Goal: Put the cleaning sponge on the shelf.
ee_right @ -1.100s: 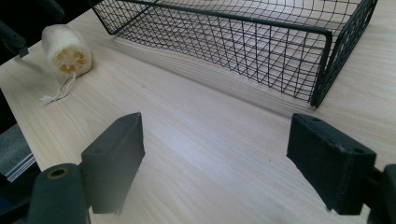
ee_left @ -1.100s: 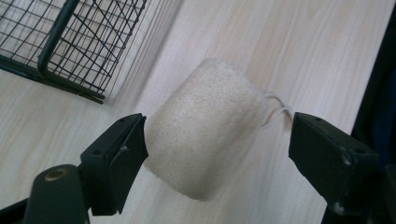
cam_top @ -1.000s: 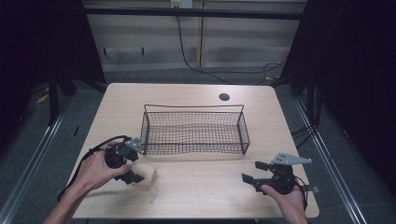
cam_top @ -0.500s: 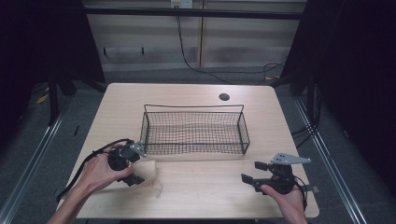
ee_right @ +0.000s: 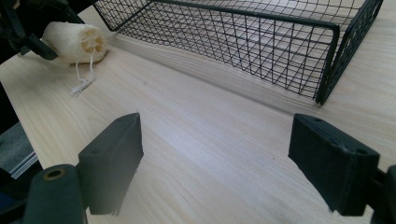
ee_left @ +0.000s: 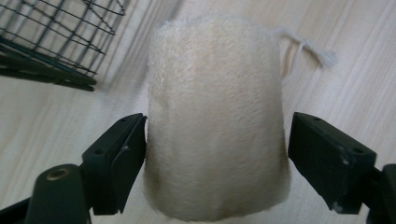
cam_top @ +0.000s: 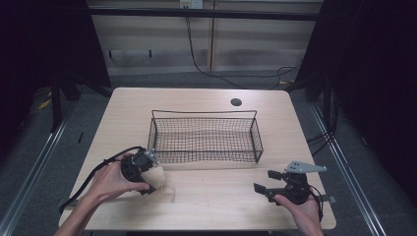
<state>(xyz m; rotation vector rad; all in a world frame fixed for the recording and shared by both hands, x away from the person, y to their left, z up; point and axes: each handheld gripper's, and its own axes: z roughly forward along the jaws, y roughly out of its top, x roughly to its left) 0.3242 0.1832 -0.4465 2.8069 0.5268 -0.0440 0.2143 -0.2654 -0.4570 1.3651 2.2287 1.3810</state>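
A pale cylindrical loofah (ee_left: 215,130) with a white string loop (ee_left: 303,51) lies on the wooden table (cam_top: 206,201) just in front of the wire basket's left corner. My left gripper (ee_left: 215,140) is open around it. Its left jaw touches the loofah's side and its right jaw stands a little apart. From above, the left gripper (cam_top: 153,178) covers most of the loofah (cam_top: 160,176). My right gripper (cam_top: 265,182) rests open near the front right of the table with nothing between its jaws. The right gripper view (ee_right: 215,140) shows the loofah (ee_right: 77,42) far off at upper left.
A black wire basket (cam_top: 204,135) stands empty in the middle of the table, its near wall close to both grippers (ee_right: 261,42). A round cable hole (cam_top: 236,102) sits at the back. Bare tabletop stretches between the two grippers.
My left gripper has moved forward and right, so its jaws now straddle the loofah. The right gripper has stayed put.
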